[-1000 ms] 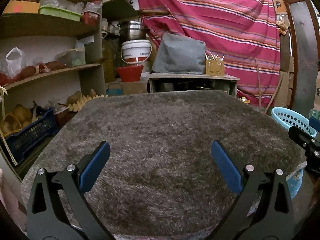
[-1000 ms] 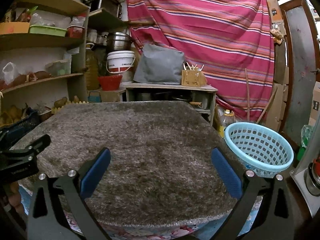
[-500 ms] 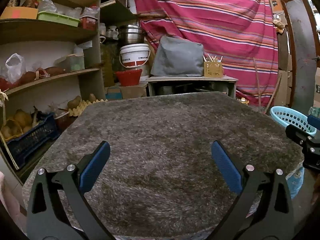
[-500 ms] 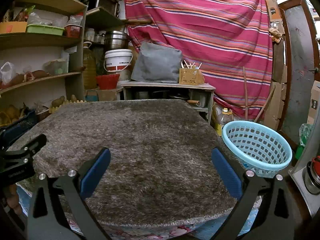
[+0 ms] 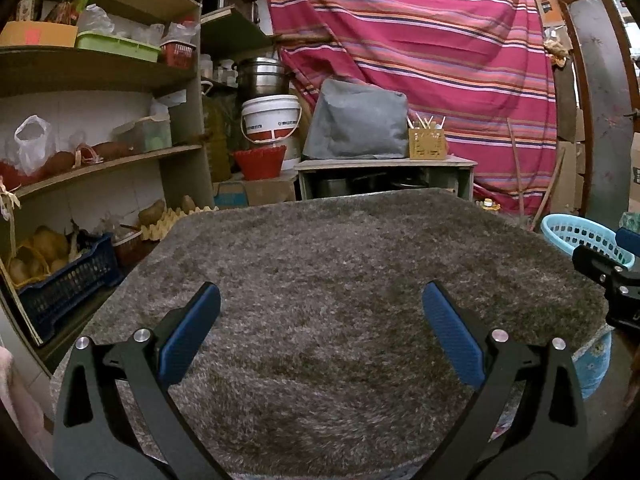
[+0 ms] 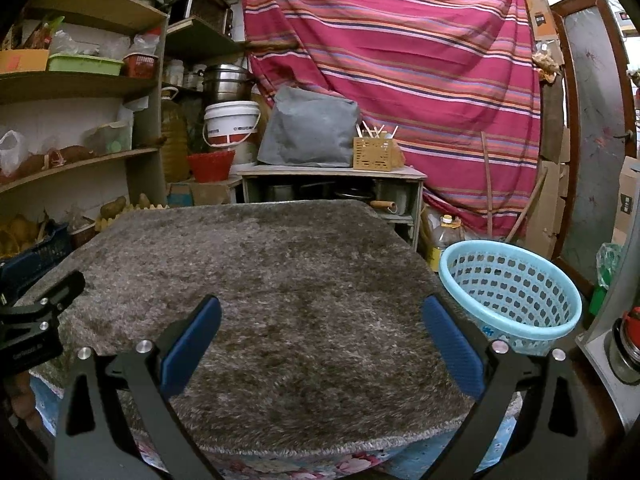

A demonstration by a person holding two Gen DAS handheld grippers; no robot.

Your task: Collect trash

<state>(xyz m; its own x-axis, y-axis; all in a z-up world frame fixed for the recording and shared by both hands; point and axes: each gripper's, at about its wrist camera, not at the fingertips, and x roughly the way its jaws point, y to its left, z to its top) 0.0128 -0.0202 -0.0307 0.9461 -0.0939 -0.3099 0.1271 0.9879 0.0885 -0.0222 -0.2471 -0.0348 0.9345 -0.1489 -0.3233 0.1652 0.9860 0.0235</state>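
Note:
My left gripper (image 5: 320, 300) is open and empty over a table covered by a grey shaggy rug (image 5: 340, 264). My right gripper (image 6: 320, 312) is open and empty over the same rug (image 6: 280, 272). A light blue perforated basket (image 6: 510, 292) stands on the floor just right of the table; it also shows at the right edge of the left wrist view (image 5: 580, 236). No trash is visible on the rug. Each gripper shows at the edge of the other's view: the right one (image 5: 608, 276) and the left one (image 6: 40, 316).
Wooden shelves (image 5: 100, 160) with bags, tubs and a blue crate (image 5: 64, 280) stand on the left. A low cabinet (image 6: 332, 184) with a grey bag and a wooden box stands behind the table. A striped red cloth (image 6: 400, 60) hangs at the back.
Both grippers have drifted slightly, so the views shift a little. Both stay open and empty; nothing on the rug has changed.

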